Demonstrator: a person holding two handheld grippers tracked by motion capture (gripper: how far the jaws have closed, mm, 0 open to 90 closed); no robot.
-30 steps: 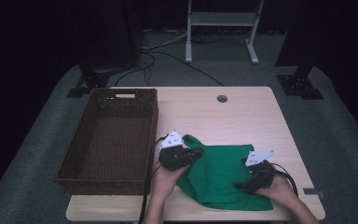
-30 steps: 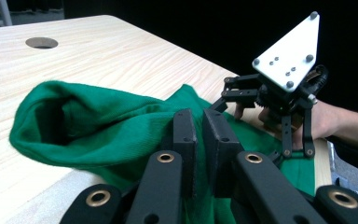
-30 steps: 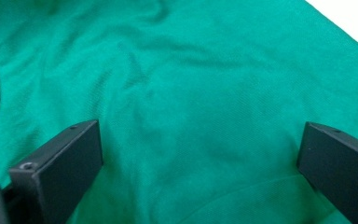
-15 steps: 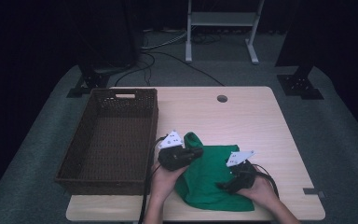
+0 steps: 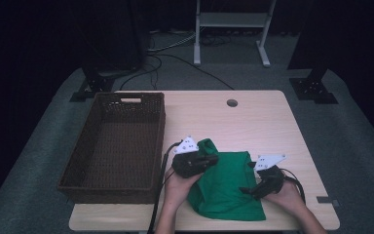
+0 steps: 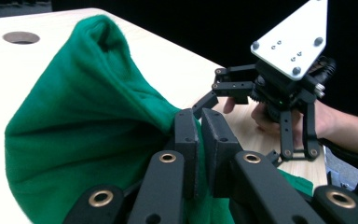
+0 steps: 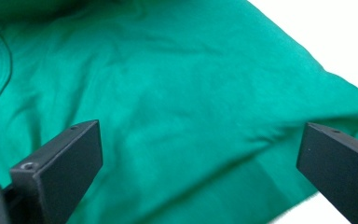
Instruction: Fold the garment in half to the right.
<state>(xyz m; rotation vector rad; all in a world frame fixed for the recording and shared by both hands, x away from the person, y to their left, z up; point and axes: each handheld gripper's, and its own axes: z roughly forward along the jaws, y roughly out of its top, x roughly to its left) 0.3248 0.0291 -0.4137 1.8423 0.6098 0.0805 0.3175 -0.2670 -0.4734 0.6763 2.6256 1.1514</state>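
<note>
Fingers first: the left gripper (image 6: pixel 199 140) has its jaws pinched tight on a bunched-up fold of the green cloth (image 5: pixel 226 187), pulling that bit up into a little peak, which I'd guess is so the fabric can be lifted or folded over. The right gripper (image 5: pixel 250 188) has its jaws spread wide, hovering just over the cloth's right edge with nothing between them, probably lining up for a grab of its own. The cloth sits on the table (image 5: pixel 253 122) just right of the wicker basket (image 5: pixel 114 146), so the basket looks like where it'll likely end up.
</note>
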